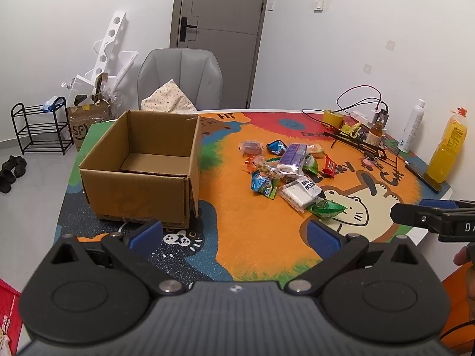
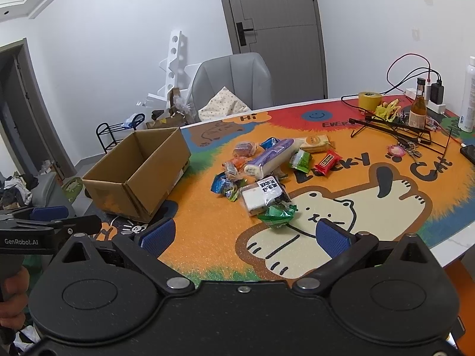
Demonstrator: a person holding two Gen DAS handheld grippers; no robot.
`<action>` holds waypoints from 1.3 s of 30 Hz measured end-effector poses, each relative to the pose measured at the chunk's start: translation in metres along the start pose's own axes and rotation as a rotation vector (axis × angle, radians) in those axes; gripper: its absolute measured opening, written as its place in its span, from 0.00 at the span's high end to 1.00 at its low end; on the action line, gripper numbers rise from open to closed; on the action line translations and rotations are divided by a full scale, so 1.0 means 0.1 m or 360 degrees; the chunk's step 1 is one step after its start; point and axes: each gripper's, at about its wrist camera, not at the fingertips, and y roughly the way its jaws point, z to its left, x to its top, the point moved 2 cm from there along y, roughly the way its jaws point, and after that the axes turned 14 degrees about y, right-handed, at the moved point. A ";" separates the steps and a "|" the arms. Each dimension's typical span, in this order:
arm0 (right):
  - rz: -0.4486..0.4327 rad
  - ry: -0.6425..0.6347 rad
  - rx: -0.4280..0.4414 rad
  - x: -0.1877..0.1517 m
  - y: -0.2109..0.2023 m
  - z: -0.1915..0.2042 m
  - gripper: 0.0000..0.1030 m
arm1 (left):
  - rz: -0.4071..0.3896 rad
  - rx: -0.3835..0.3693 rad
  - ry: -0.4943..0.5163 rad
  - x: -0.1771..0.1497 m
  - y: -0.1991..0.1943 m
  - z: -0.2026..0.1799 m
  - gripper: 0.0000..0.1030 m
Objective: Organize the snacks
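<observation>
An open, empty cardboard box (image 1: 142, 166) (image 2: 139, 172) stands on the left of the colourful cat mat (image 1: 252, 231) (image 2: 371, 207). A pile of several wrapped snacks (image 1: 285, 169) (image 2: 267, 172) lies mid-table, with a green packet (image 1: 325, 207) (image 2: 277, 215) nearest me, a white packet (image 1: 301, 192) (image 2: 262, 197) and a purple one (image 1: 292, 155) (image 2: 271, 155). My left gripper (image 1: 234, 235) hangs open above the mat's near edge, holding nothing. My right gripper (image 2: 245, 235) is open too, just short of the green packet. Each gripper shows in the other's view.
On the table's right side stand a juice bottle (image 1: 448, 148), a brown bottle (image 2: 418, 109), a white spray can (image 1: 412, 126), yellow tape (image 2: 369, 99), black hangers (image 2: 394, 127), a phone (image 1: 423, 175) and cables. A grey chair (image 1: 181, 80) stands behind the table.
</observation>
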 end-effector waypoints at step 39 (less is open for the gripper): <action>-0.0023 -0.0018 0.0009 0.06 -0.07 0.04 0.00 | -0.0029 0.0020 -0.0007 0.02 -0.11 0.07 0.00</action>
